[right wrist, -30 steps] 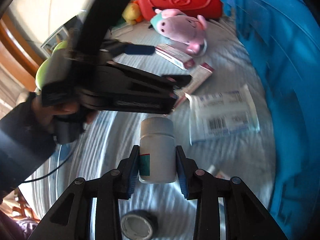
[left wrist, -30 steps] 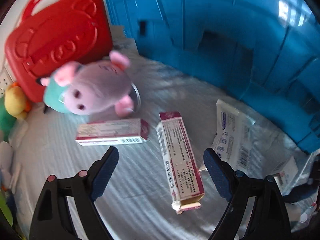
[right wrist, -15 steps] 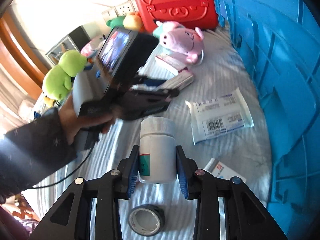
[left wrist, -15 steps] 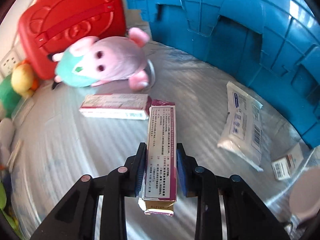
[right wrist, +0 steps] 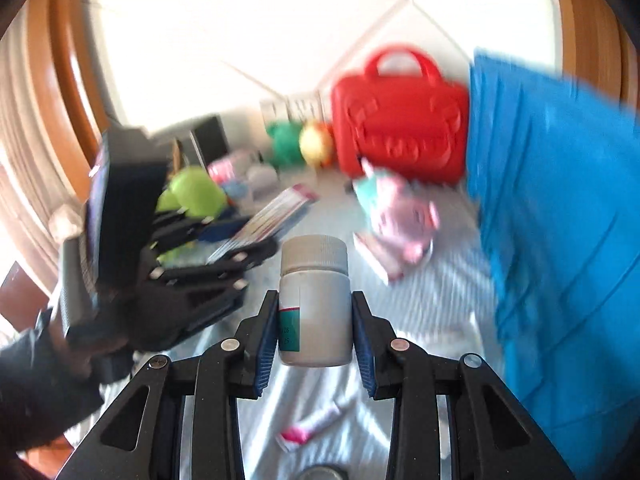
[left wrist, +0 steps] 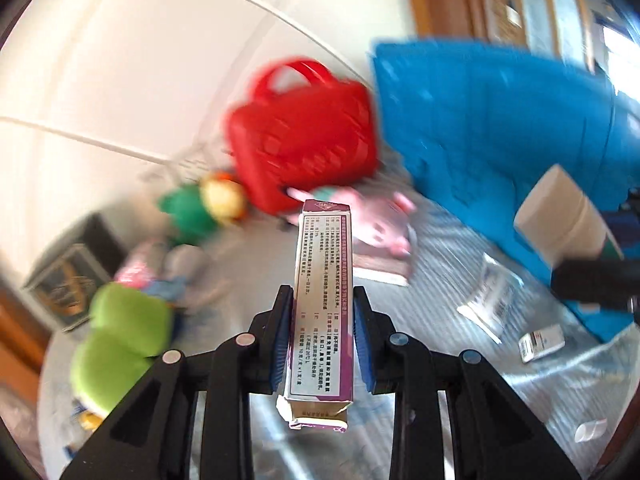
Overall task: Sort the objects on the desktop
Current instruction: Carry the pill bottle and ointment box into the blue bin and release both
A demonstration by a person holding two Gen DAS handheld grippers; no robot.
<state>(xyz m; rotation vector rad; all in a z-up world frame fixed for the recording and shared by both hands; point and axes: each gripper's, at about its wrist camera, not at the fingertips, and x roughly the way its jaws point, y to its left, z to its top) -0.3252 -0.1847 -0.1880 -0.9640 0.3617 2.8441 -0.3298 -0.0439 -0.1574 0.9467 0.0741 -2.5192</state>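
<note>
Both grippers rose; left gripper (left wrist: 320,330) clamps carton (left wrist: 323,312); right gripper (right wrist: 314,332) grips bottle (right wrist: 314,300)

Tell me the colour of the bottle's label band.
Teal green, on the white bottle; clearest in the right wrist view.

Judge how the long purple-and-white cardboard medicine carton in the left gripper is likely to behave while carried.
The long purple-and-white cardboard medicine carton is probably light and fairly stiff: it juts well past the left gripper without sagging. Its thin walls could dent under a hard squeeze. The near end flap looks torn open, so contents might slip out if tipped.
</note>
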